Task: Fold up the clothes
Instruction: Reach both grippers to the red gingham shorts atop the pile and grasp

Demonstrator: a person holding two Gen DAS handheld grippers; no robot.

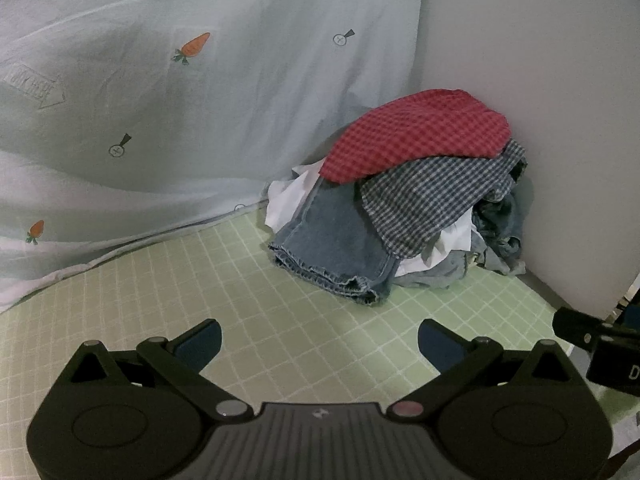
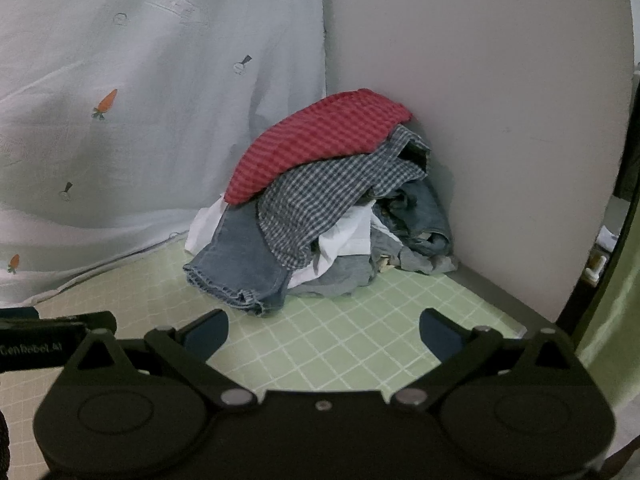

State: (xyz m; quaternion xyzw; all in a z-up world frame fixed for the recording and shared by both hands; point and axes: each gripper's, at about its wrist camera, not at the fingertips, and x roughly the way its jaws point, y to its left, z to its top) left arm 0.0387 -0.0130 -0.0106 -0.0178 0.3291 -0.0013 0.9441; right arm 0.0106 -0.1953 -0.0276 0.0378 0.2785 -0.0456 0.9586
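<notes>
A pile of clothes sits in the far corner on the green checked surface [image 1: 248, 304]. A red checked garment [image 1: 420, 132] lies on top, over a blue-and-white checked shirt [image 1: 432, 200], denim jeans [image 1: 336, 248] and white cloth [image 1: 288, 196]. The same red garment [image 2: 320, 140], checked shirt [image 2: 332, 200] and jeans [image 2: 236, 260] show in the right wrist view. My left gripper [image 1: 319, 342] is open and empty, short of the pile. My right gripper [image 2: 323, 332] is open and empty, just in front of the jeans' hem.
A pale sheet with carrot prints [image 1: 160, 100] hangs behind and to the left. A plain wall panel [image 1: 540, 100] closes off the right side. The other gripper shows at the right edge of the left wrist view [image 1: 600, 344] and at the left edge of the right wrist view [image 2: 44, 340].
</notes>
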